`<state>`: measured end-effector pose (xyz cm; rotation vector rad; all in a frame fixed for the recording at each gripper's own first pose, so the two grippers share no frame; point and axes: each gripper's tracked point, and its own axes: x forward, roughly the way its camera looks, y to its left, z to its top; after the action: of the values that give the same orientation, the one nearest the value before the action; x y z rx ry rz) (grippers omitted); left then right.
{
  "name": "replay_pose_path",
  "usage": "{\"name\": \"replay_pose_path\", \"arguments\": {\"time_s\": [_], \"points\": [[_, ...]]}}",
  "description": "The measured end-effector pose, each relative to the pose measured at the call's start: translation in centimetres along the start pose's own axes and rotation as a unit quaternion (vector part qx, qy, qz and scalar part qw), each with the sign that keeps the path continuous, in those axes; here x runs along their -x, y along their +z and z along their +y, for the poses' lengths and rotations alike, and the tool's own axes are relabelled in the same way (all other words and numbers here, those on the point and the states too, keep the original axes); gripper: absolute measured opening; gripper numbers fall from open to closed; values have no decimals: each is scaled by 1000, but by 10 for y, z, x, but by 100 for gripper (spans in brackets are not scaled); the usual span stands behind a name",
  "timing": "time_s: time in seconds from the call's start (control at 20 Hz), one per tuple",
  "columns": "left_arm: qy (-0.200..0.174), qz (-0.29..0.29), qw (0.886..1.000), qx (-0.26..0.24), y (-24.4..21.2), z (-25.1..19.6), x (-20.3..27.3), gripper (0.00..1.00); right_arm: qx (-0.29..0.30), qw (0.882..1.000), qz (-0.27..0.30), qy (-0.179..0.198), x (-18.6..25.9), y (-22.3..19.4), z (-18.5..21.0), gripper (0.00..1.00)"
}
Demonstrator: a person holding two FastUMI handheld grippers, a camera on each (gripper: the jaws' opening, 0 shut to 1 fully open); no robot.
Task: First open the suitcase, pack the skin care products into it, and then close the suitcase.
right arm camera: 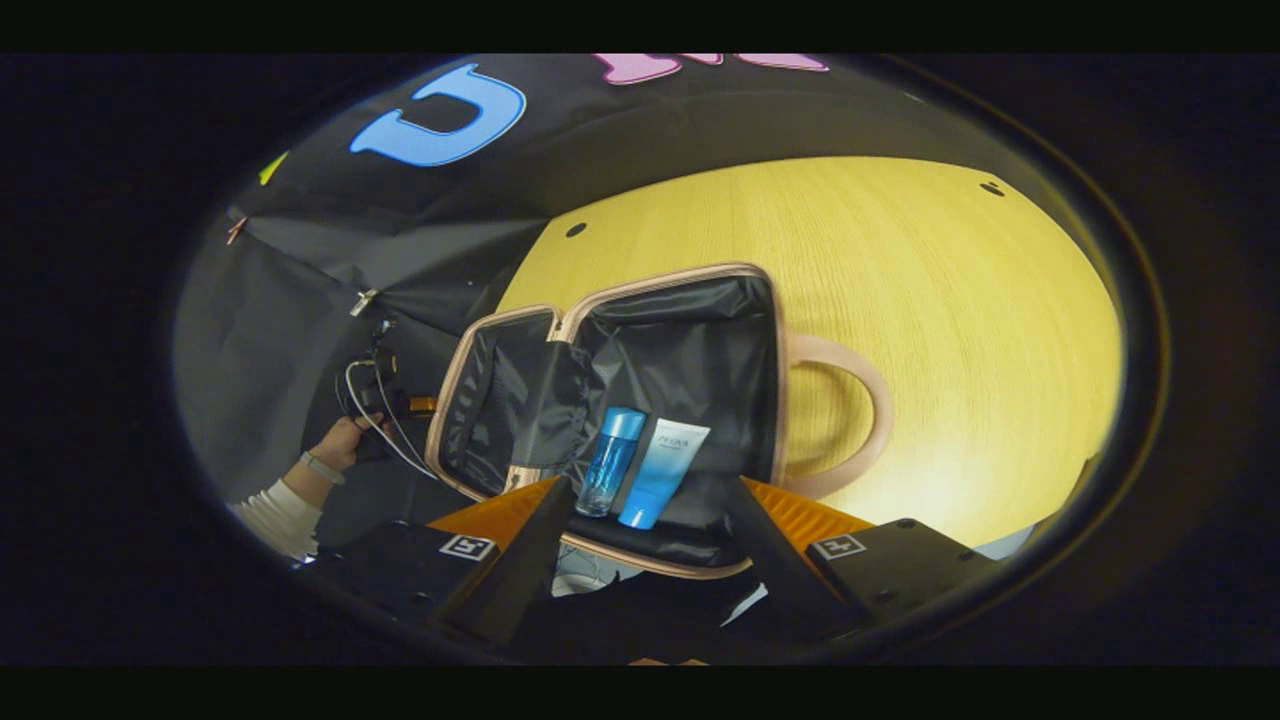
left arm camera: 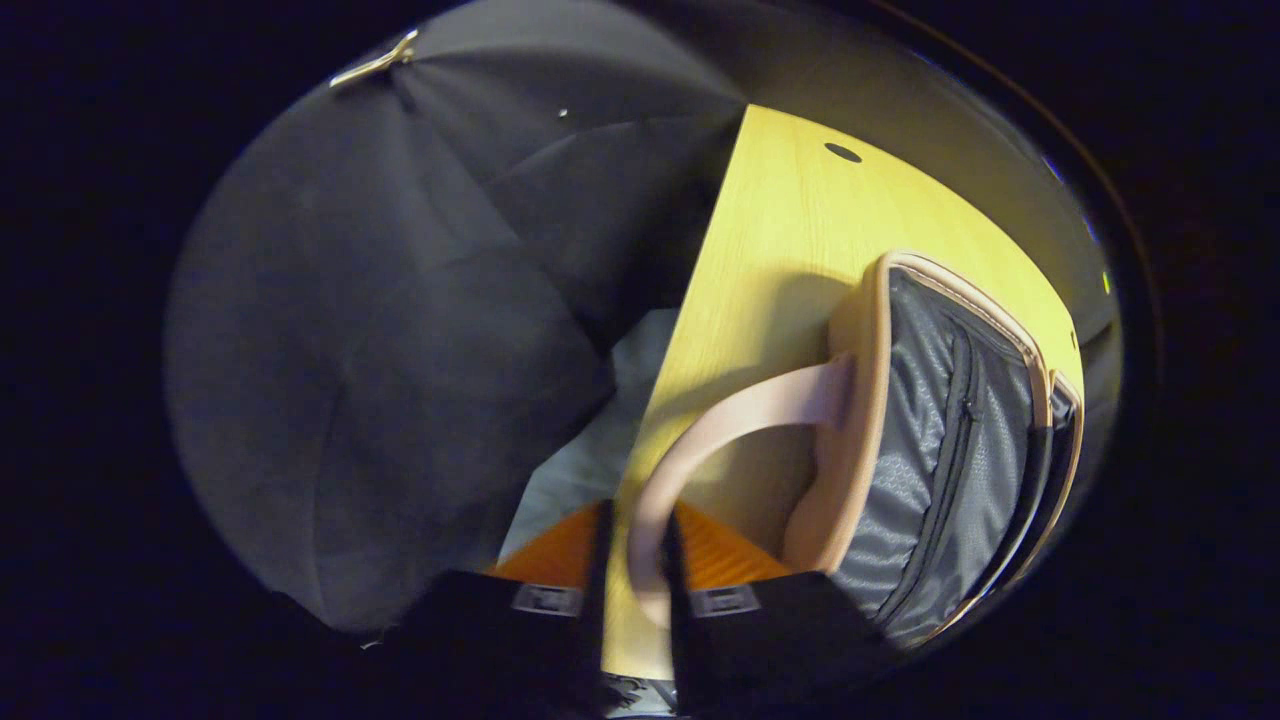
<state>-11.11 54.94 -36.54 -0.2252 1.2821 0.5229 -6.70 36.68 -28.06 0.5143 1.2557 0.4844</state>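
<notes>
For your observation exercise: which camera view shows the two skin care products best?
The right gripper view: the blue bottle and blue-and-white tube lie side by side in the open suitcase. The left gripper view gives the suitcase's handle and lining, not the products.

I am working in a staged recording booth, not a lived-in room. Black cloth [left arm camera: 400, 300] hangs as the walls on every side, pinned up with a metal clip [left arm camera: 375, 62]. A bare light-wood table [right arm camera: 900, 300] with small cable holes stands against it. Wires [right arm camera: 385, 420] trail near a hand [right arm camera: 345, 440], probably from recording gear, though that corner is dim.
</notes>
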Motion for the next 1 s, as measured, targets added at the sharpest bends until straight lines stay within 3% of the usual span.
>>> {"name": "replay_pose_path", "arguments": {"time_s": [0.05,0.15,0.35,0.4,0.6,1.0], "points": [[10,-3,1000,-1,3,-3,3,17,3,1000,-1,2,2,-1,-2,98],[9,-15,1000,16,7,-1,10,11,9,1000,-3,3,10,-2,-2,98],[-7,-58,998,14,18,-1,44,11,11,1000,-20,-4,17,0,-6,98],[-8,-70,997,12,21,-3,53,14,12,1000,-23,-5,21,0,-8,98],[-31,-120,992,3,38,-20,101,10,38,998,-39,-7,40,-5,-17,98],[-83,-229,969,-42,70,-57,206,8,45,997,-58,26,68,-9,-28,98]]}}
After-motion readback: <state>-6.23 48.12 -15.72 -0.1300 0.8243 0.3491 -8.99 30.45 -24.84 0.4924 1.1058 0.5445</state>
